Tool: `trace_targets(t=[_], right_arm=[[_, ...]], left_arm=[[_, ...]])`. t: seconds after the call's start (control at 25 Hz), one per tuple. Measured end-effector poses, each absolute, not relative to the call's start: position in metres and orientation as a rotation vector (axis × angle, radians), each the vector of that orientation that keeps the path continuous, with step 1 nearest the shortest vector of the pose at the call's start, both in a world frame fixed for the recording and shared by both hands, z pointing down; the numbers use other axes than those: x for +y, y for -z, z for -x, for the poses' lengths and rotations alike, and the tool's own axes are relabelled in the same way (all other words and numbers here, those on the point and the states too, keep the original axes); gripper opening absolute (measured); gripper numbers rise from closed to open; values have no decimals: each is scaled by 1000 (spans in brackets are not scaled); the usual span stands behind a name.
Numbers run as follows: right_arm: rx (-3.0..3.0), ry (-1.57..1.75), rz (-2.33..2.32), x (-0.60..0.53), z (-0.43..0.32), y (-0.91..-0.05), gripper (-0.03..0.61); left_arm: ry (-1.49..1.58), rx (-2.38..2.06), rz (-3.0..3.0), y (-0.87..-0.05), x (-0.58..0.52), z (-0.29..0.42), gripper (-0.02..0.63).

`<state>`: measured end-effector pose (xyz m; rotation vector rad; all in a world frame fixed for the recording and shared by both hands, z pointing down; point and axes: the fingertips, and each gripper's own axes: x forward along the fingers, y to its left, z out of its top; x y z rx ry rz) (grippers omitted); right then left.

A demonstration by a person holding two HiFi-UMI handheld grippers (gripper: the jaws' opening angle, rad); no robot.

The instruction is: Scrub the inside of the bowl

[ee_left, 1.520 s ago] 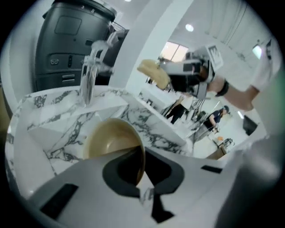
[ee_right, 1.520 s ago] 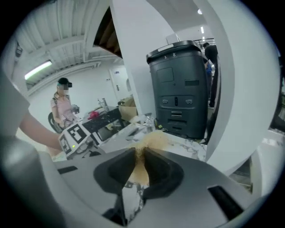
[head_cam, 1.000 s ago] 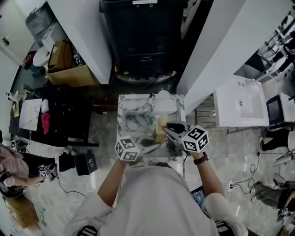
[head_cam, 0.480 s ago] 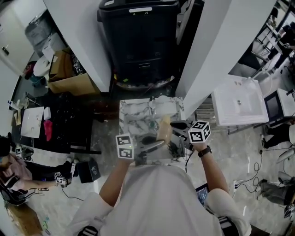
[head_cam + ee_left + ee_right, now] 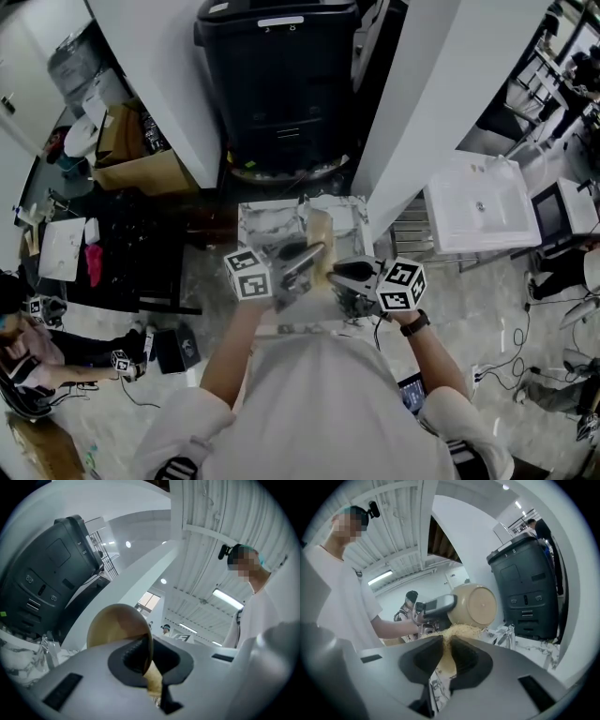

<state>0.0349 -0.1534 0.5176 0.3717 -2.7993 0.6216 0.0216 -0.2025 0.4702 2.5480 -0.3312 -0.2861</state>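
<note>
A tan bowl (image 5: 320,236) hangs tilted on its side above the marble counter (image 5: 260,225). My left gripper (image 5: 302,259) is shut on its rim. In the left gripper view the bowl (image 5: 112,625) rises from between the jaws of the left gripper (image 5: 145,654), its rim pinched there. My right gripper (image 5: 343,274) is shut on a yellow scrub sponge (image 5: 458,632), just right of the bowl. In the right gripper view the bowl's underside (image 5: 477,603) faces the camera, just beyond the sponge's frayed top edge. The left gripper (image 5: 436,605) shows there at the bowl's left.
A metal faucet (image 5: 509,634) stands on the marble counter. A tall black machine (image 5: 279,75) is behind it, between white walls. A white basin unit (image 5: 483,211) lies to the right. A cardboard box (image 5: 141,155) and a dark table (image 5: 122,244) are to the left.
The left gripper has lifted the bowl off the counter and tipped it onto its side. The right gripper has kept the sponge close beside the bowl.
</note>
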Motion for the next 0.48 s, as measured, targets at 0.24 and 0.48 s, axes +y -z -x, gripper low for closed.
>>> trace_targets(t=[0.24,0.48], right_arm=[[-2835,-334,-413,-152,-41,-467,64],[-2790,-90,-447,-170,-47,-450,61]], left_arm=[[235,-320,-2555,-486,-198,-18,17],[243,-302,-2511,-489,-188,-13,17]])
